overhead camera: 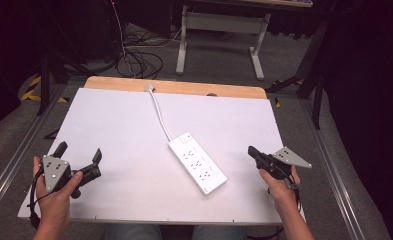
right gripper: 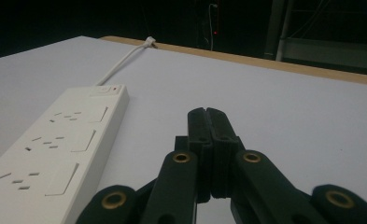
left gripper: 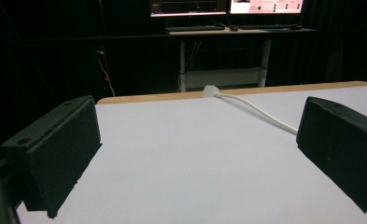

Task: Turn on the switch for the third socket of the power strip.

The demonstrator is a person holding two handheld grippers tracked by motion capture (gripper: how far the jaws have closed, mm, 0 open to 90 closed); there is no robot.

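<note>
on matte white table [overhead camera: 109, 130]: long rectangular white plastic power strip [overhead camera: 197, 162].

Lab: dark curtains, monitors [left gripper: 228, 6], floor cables [overhead camera: 134, 60].

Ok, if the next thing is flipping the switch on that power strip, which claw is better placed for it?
Probably the right claw. It sits nearer the power strip, is shut to a narrow tip suited to pressing, and has the switch in its own view. The left claw is open and farther off.
</note>
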